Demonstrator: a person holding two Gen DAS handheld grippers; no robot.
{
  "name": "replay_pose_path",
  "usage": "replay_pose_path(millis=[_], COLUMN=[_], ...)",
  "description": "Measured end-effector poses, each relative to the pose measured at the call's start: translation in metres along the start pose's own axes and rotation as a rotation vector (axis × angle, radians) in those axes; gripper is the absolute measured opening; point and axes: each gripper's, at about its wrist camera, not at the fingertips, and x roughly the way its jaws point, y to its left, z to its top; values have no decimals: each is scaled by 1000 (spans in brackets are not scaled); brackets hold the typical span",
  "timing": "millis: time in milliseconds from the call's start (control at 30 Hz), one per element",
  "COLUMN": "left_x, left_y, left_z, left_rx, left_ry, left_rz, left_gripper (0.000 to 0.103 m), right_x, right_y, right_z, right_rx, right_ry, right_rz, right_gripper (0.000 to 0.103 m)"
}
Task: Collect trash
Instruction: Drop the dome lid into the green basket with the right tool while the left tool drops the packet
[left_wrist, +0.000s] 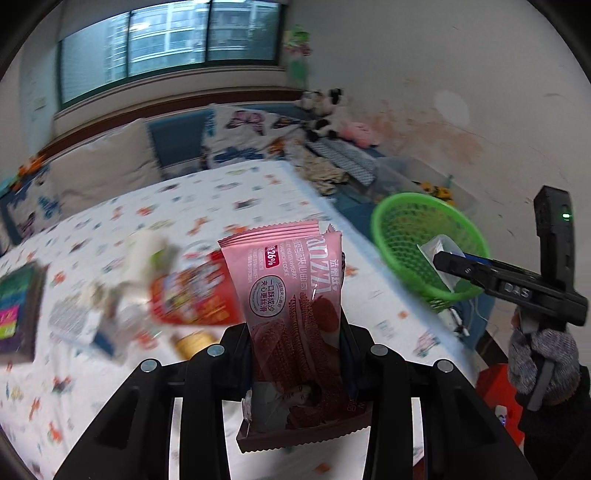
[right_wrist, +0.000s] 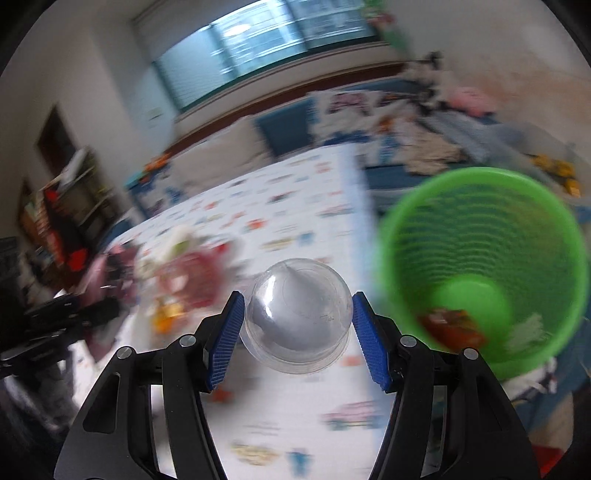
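My left gripper (left_wrist: 297, 332) is shut on a pink strawberry cookie wrapper (left_wrist: 291, 291), which stands up between its black fingers above the patterned table (left_wrist: 110, 221). My right gripper (right_wrist: 298, 325) is shut on a clear plastic dome cup (right_wrist: 297, 314), its blue pads (right_wrist: 227, 338) pressed on both sides. A green mesh basket (right_wrist: 480, 258) lies to the right, past the table's edge, with a red wrapper (right_wrist: 452, 326) inside. In the left wrist view the right gripper (left_wrist: 454, 266) reaches over the green basket (left_wrist: 424, 240) with the cup.
More litter lies on the table at the left: a red packet (left_wrist: 195, 295), crumpled white paper (left_wrist: 147, 258), a dark book (left_wrist: 18, 306). Pillows and soft toys (left_wrist: 321, 110) sit behind. A person's fuzzy grey sleeve (left_wrist: 539, 362) shows at the right.
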Motion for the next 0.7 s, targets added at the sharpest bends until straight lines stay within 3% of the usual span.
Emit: replay_pose_path(millis=[100, 300, 700], left_x=[9, 29, 75], left_y=[-20, -52, -104], left_z=[11, 37, 74], left_rx=[35, 93, 199], left_ry=[-3, -6, 9], left_rz=[-26, -63, -109], left_gripper=[36, 36, 36], right_x=[-2, 11, 24], right_y=[-41, -94, -128], right_z=[4, 8, 10], right_rx=[58, 144, 217], right_ry=[-9, 5, 11], right_rz=[-85, -161, -197], right_gripper=[60, 61, 67])
